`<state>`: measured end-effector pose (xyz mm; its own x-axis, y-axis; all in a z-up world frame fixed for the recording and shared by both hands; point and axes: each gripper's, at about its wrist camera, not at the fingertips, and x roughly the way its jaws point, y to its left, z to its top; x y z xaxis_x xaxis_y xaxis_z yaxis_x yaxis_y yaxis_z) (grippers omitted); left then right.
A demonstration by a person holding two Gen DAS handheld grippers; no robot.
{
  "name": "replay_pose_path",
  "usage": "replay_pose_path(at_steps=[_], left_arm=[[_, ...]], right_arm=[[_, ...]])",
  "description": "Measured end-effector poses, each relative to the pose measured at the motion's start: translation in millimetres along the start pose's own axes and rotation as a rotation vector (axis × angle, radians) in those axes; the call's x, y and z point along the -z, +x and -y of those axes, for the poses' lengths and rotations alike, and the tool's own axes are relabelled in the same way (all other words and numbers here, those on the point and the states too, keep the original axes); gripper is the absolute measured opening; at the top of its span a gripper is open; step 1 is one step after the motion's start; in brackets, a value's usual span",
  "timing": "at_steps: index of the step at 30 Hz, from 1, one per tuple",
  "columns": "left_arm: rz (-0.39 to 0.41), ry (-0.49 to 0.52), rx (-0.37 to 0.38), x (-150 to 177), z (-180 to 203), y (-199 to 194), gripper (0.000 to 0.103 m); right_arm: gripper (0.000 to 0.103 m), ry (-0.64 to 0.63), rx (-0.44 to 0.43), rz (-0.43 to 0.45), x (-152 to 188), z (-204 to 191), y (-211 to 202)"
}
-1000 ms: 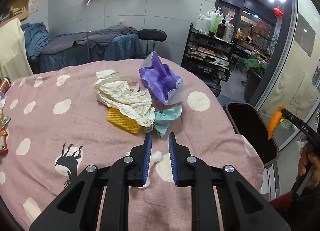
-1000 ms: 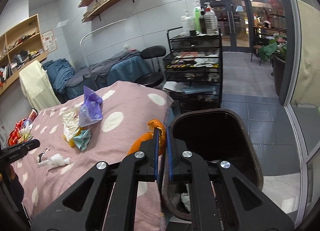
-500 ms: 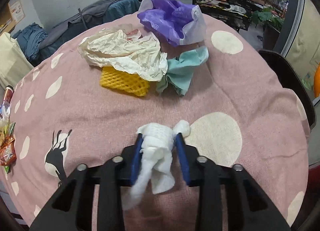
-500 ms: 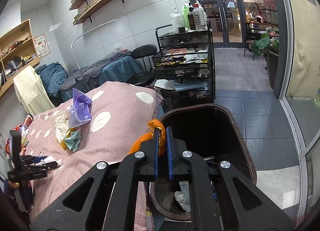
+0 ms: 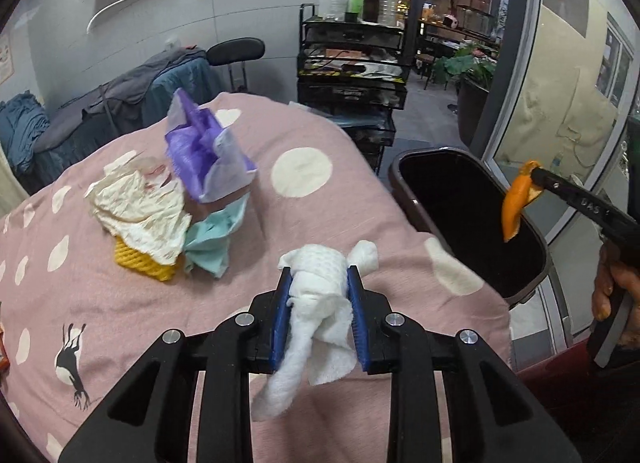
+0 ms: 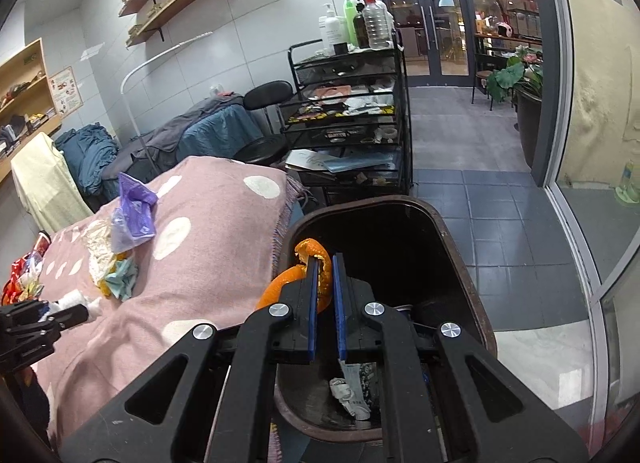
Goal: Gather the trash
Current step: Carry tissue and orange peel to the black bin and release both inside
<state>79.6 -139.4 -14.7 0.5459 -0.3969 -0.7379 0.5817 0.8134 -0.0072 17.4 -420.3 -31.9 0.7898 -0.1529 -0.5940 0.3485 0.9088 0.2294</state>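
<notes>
Two views, both placed relative to the bin.

Left wrist view:
- Left gripper (image 5: 319, 305): fingers closed on a white tissue wad (image 5: 318, 295), having just narrowed a little onto it. The wad's long axis runs along the fingers; its tail hangs back toward the camera and its knotted head points past the tips.
- Bin (image 5: 536, 259): dark, open-topped, to the right of the wad and beyond the table (image 5: 360, 199) edge. Judgement: the carry goes rightward over that edge.
- Right gripper (image 5: 534, 177): above the bin's mouth, pinching an orange peel (image 5: 516, 203) that hangs long-axis down, tip toward the bin. Of the two grippers this one is the nearer to the bin.
- Pile left of the bin on the table: purple bag (image 5: 208, 155), cream paper (image 5: 140, 215), yellow net (image 5: 140, 267), teal rag (image 5: 212, 243).

Right wrist view:
- Right gripper (image 6: 324, 263): fingers narrow, clamped on the peel (image 6: 298, 275), which curls out to the left of the tips, directly over the bin (image 6: 468, 279). Paper scraps (image 6: 352, 395) lie inside. Judgement: opening would drop the peel in.
- Left gripper (image 6: 86, 309): far left of the bin, with the wad.
</notes>
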Motion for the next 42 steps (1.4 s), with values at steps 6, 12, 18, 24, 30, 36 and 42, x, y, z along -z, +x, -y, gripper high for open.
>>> replay_pose_path(at_steps=[6,12,18,24,30,36,42], left_arm=[[0.001,0.065,0.057,-16.3,39.6,13.2,0.027],[-0.019,0.100,0.105,-25.7,66.7,24.1,0.027],[-0.038,0.122,0.143,-30.1,85.9,32.9,0.027],[-0.074,0.143,0.167,-33.1,103.5,48.4,0.027],[-0.095,0.158,0.190,-37.7,117.5,58.5,0.027],[-0.116,0.179,0.201,-42.0,136.9,71.1,0.027],[-0.142,0.201,0.206,-47.6,152.6,86.4,0.027]], right_arm=[[0.009,0.039,0.056,-0.069,8.9,23.1,26.5],[0.009,0.071,0.104,-0.130,20.7,39.9,51.0],[0.018,0.120,0.125,-0.191,38.0,52.7,63.9],[0.061,0.170,0.107,-0.130,43.6,58.7,47.7],[0.075,0.211,0.119,-0.026,30.4,62.1,20.1],[0.083,0.234,0.146,0.076,20.7,66.3,-9.5],[0.085,0.263,0.172,0.129,11.2,73.5,-25.6]])
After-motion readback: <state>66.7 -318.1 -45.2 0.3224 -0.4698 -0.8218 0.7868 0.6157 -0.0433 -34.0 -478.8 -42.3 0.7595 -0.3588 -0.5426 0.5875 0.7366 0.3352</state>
